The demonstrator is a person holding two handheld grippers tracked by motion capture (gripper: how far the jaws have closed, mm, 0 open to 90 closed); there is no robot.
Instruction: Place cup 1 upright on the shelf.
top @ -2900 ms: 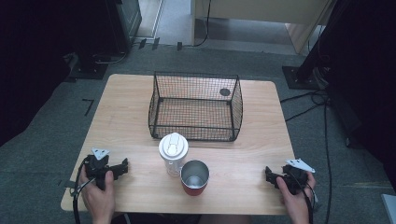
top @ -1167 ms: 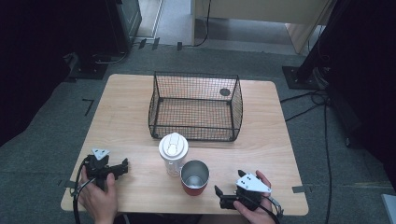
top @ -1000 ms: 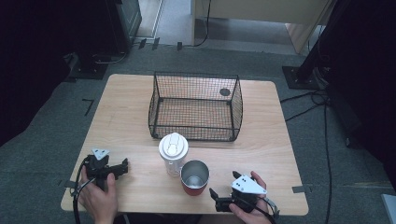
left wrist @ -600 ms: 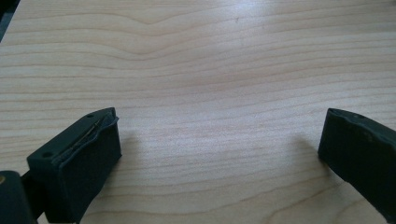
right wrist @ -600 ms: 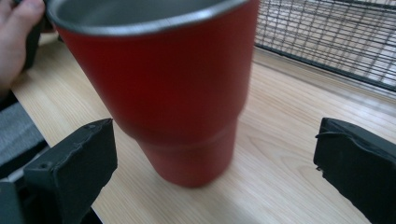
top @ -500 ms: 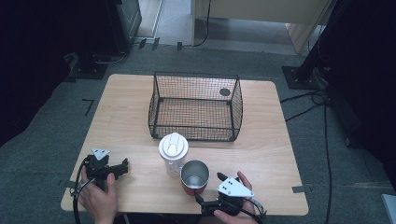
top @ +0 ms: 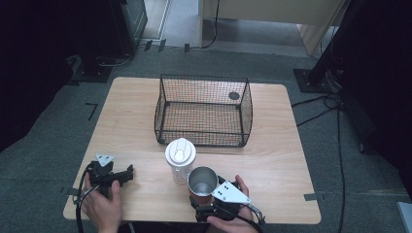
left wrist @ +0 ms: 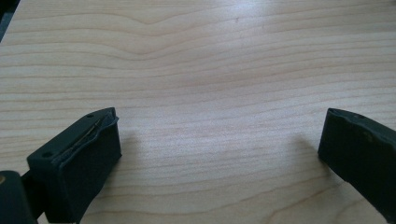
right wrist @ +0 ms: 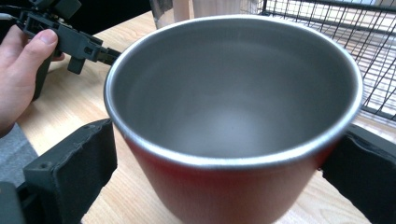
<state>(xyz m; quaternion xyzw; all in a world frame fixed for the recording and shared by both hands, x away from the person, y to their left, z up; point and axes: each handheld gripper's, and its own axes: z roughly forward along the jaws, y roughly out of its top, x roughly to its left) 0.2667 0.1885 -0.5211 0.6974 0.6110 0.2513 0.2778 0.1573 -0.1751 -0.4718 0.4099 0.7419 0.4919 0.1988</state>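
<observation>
Since the first frame the right gripper [top: 204, 206] has travelled from the worktop's [top: 291, 145] four o'clock corner leftward along the near edge, and it now sits at six o'clock with the red cup [top: 202, 183] between its fingers. That cup, steel-lined and empty, stands upright on the worktop near the front edge, just beside the white lidded tumbler [top: 180, 160], which is at its ten o'clock. In the right gripper view the cup [right wrist: 233, 121] is right up against the camera, one black finger [right wrist: 70, 172] at its left wall and the other at its right; both look close to the red wall, but I cannot tell whether they are pressing it or merely bracketing it. The cup's base rests on the wood.

The left gripper [top: 127, 172] has kept its place at the worktop's eight o'clock corner, held in the person's left hand [top: 103, 206]. Its own view shows both fingers [left wrist: 84, 154] spread wide over bare wood grain, with nothing between them.

Behind the tumbler, at twelve o'clock, the black wire basket [top: 243, 114] stands on the worktop, well apart from both grippers.
</observation>
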